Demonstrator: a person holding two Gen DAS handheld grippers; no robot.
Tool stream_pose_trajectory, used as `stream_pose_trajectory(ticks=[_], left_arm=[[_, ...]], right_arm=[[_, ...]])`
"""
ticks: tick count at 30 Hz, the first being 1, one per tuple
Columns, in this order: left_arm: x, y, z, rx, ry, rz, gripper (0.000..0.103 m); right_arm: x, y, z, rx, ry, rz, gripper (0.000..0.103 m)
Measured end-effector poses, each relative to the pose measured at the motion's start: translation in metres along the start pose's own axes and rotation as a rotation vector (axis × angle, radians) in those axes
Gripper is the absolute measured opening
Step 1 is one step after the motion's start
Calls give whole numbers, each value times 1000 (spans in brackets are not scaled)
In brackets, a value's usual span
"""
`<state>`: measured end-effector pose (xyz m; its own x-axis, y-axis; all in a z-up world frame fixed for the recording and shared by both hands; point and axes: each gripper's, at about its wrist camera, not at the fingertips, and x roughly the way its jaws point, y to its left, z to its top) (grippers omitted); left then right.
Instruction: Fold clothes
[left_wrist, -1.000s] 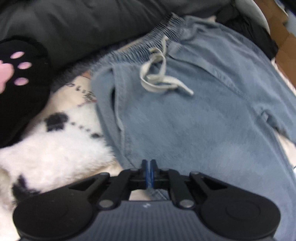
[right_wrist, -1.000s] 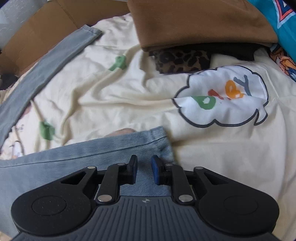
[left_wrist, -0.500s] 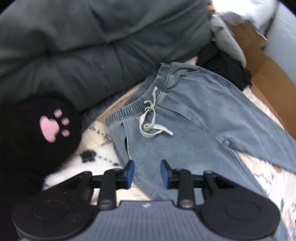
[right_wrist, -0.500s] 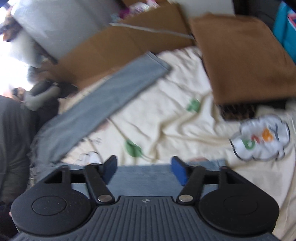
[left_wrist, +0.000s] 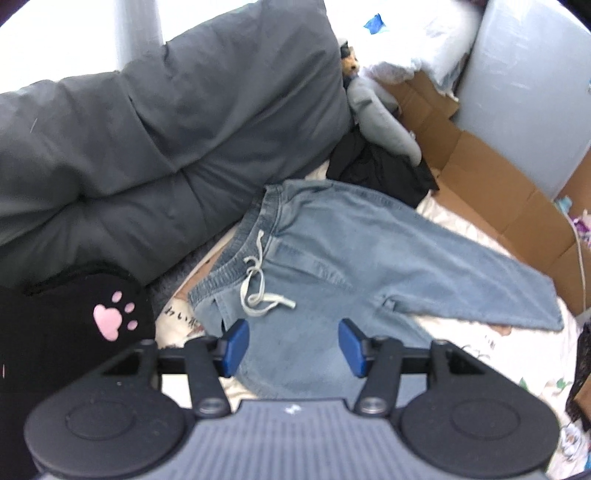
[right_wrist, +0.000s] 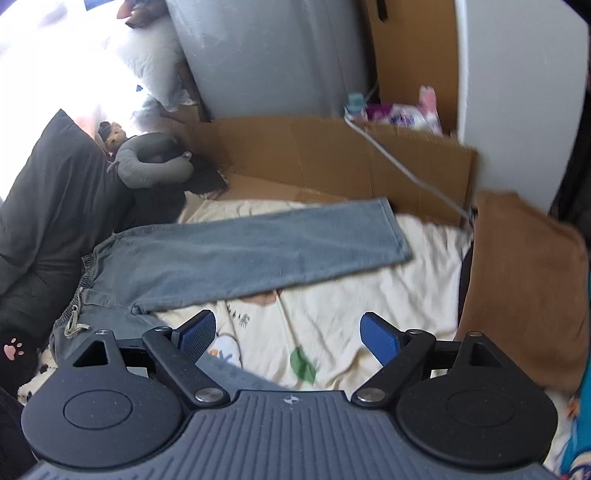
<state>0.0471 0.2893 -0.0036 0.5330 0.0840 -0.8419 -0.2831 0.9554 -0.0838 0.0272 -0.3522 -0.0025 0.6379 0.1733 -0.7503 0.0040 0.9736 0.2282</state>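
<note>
While the jeans (left_wrist: 354, 266) lie spread on the bed (right_wrist: 369, 306), both jaws are opening. The left gripper (left_wrist: 293, 345) and right gripper (right_wrist: 288, 332) hold nothing.

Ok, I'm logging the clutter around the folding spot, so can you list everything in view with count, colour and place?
jeans: one, light blue, spread flat on the cream bedsheet, legs apart
drawstring: one, off-white, tied at the jeans' waistband
bedsheet: one, cream with green prints, under the jeans
pillows: two, dark grey, beside the waistband
neck pillow: one, grey, beside the pillows
paw-print plush: one, black with pink paw, beside the waistband
cardboard: brown sheets, along the wall past the jeans
folded garment: one, brown, past the leg ends
left gripper: black, blue pads, jaws opening, above the jeans, holding nothing
right gripper: black, blue pads, jaws opening, holding nothing
</note>
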Motion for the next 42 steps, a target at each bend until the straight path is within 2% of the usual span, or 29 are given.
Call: stream_pose_trajectory(ticks=[5,13,15,17,21,25,30,35,42], left_arm=[[-6,-6,21,18,-16,-29,57],[-7,-22,59,22,-14,-84,59],[-4,-32,72,48,-25,-74,65],[-1,-45,86,68,-36,-64,65],[5,-69,111,54,-52,-112,65],[21,-95,132,86,-51,-119,64],[49,-121,155,86,-46,-121,64],[91,-153,173,113,-41,-132,64],[174,-193,180,142,-28,-120,64]], right_arm=[[-13,16,38,-28,19,-26,92],[-26,36,91,-69,-5,-24,93],[-21,35,99,-56,-16,-25,93],[-16,34,105,-41,-25,-27,93],[9,31,113,-11,-27,-49,93],[34,21,119,34,-57,-57,93],[75,1,139,35,-12,-28,93],[126,-22,156,-25,9,-47,93],[210,-58,145,37,-11,-49,92]])
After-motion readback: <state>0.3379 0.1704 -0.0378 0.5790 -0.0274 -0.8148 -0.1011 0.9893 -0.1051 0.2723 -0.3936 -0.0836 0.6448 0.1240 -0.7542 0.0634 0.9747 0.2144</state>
